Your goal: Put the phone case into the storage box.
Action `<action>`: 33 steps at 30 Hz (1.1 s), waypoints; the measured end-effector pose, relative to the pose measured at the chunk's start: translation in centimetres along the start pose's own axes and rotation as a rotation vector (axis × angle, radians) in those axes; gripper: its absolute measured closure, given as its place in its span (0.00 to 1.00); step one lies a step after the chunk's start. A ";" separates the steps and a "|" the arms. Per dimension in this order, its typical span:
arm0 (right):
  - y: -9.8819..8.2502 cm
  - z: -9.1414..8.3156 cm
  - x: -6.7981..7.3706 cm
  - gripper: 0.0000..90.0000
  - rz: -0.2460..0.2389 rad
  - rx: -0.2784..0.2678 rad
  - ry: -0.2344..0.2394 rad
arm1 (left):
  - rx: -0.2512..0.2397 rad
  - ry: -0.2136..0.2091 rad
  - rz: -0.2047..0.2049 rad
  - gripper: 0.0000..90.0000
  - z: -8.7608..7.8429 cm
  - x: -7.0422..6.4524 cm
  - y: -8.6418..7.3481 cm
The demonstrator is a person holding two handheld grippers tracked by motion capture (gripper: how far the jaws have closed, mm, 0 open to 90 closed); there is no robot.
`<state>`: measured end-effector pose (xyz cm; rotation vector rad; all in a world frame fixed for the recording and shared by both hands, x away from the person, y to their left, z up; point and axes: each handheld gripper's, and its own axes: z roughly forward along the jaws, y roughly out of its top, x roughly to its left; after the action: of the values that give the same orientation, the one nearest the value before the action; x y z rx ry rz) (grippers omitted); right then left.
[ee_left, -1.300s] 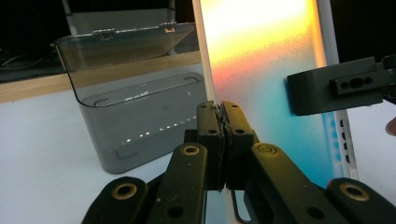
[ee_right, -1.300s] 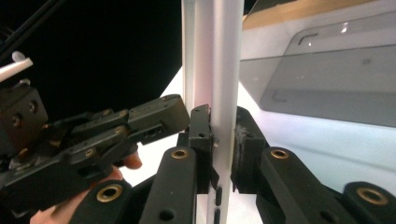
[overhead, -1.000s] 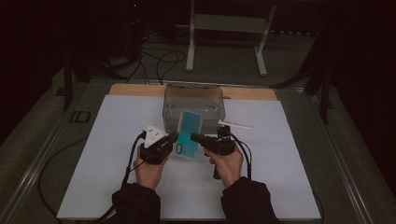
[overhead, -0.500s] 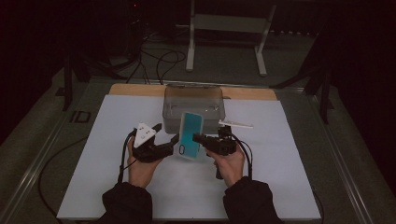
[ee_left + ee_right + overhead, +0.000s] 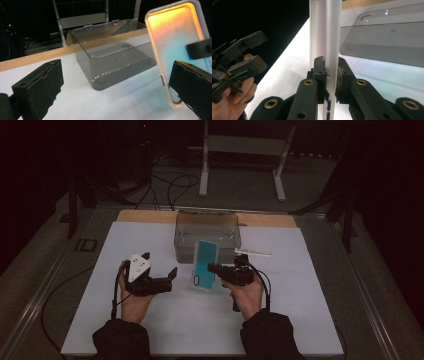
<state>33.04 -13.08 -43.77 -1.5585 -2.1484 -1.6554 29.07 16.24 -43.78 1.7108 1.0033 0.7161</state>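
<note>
High view: right gripper (image 5: 211, 268) clamps one phone case (image 5: 205, 265); left gripper (image 5: 159, 268), just opened, spread empty.

a table with a wooden top (image 5: 150, 215) carries a large white sheet (image 5: 300, 320) that covers nearly all of it, leaving a wood strip along the far edge. on the sheet stand a clear plastic box (image 5: 207, 237) and, just beside it, a thin white stick (image 5: 252, 252).
</note>
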 end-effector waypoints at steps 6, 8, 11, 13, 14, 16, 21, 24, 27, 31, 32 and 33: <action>0.0 0.0 0.0 0.91 -0.003 0.010 0.001 | 0.001 0.016 -0.002 0.00 -1.0 1.2 -0.8; 0.0 0.0 0.0 0.91 -0.004 0.013 0.000 | -0.003 0.020 -0.011 0.00 -1.3 1.6 -1.1; 0.1 0.0 -0.1 0.91 -0.002 0.013 -0.002 | -0.002 0.028 -0.008 0.00 -1.8 2.1 -1.4; 0.1 0.0 -0.1 0.91 -0.003 0.014 -0.002 | 0.004 0.036 0.006 0.00 -2.1 2.3 -1.8; 0.1 0.0 -0.1 0.91 -0.003 0.015 -0.002 | 0.009 0.041 0.009 0.00 -2.2 2.4 -2.0; 0.1 0.0 -0.1 0.91 -0.004 0.014 -0.003 | 0.012 0.042 0.007 0.00 -2.4 2.6 -2.4; 0.2 -0.2 -0.2 0.91 -0.007 0.019 -0.013 | 0.015 0.053 -0.015 0.00 -3.2 3.4 -3.5; 0.3 -0.3 -0.2 0.91 -0.008 0.023 -0.017 | 0.010 0.054 -0.021 0.00 -3.7 3.7 -3.9; 0.5 -0.3 0.0 0.91 -0.016 0.022 -0.017 | 0.015 0.056 -0.022 0.00 -4.0 3.9 -4.5; 0.8 -0.4 0.2 0.90 -0.024 0.022 -0.017 | 0.026 0.061 -0.013 0.00 -4.4 4.1 -5.4; 0.8 -0.4 0.2 0.90 -0.024 0.022 -0.017 | 0.026 0.061 -0.013 0.00 -4.4 4.1 -5.4; 0.9 -0.4 0.2 0.90 -0.025 0.025 -0.019 | 0.026 0.061 -0.013 0.00 -4.4 4.1 -5.4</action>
<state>33.31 -13.30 -42.85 -1.5534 -2.1981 -1.6203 25.87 22.73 -47.35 1.7119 1.0691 0.7538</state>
